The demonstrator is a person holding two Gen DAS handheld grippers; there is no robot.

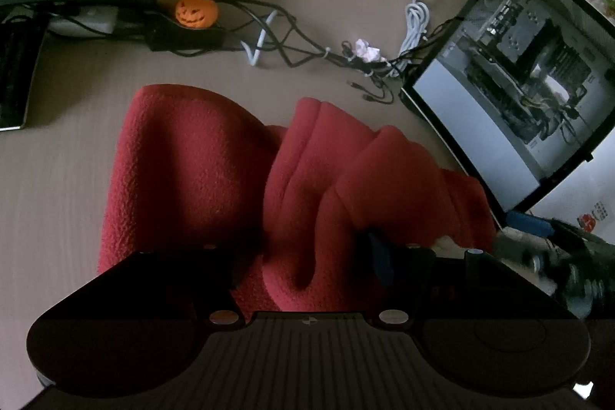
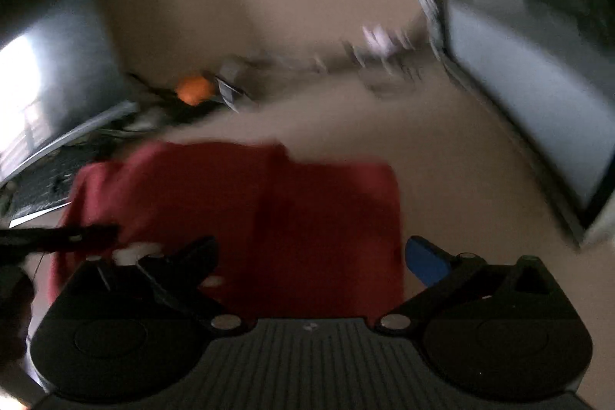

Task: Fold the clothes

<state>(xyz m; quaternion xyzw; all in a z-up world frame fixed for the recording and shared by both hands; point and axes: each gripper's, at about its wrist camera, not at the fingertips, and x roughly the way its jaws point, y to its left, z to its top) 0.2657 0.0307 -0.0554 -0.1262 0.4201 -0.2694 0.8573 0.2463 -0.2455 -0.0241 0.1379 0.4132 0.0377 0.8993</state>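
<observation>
Red fleece, a thick textured garment (image 1: 184, 179), is lying on the tan bench (image 1: 57, 179) and is filling the middle of the left wrist view, with a flat panel spreading toward 10 o'clock and a bunched, ridged part rising toward 1 o'clock. The left gripper (image 1: 307, 256) is sitting right over the near edge of the cloth, and folds of it are lying between the fingers; only a blue pad at about 3 o'clock is showing, so whether this gripper is pinching the cloth or merely standing around it I cannot tell. In the right wrist view the garment (image 2: 238, 218) is lying straight ahead at 12 o'clock, its long axis running across from 9 to 3 o'clock, and the right gripper (image 2: 315, 256) is standing wide apart and holding nothing, its fingers reaching just over the near hem. The left one looks the nearer to a usable grip, so the coming fold probably depends on it lifting the bunched part across the flat panel. The right view is heavily blurred. Beyond the garment, an orange pumpkin ornament (image 1: 196, 12), a tangle of cables (image 1: 292, 45) and a monitor (image 1: 511, 102) are crowding the far bench from 11 to 2 o'clock.
</observation>
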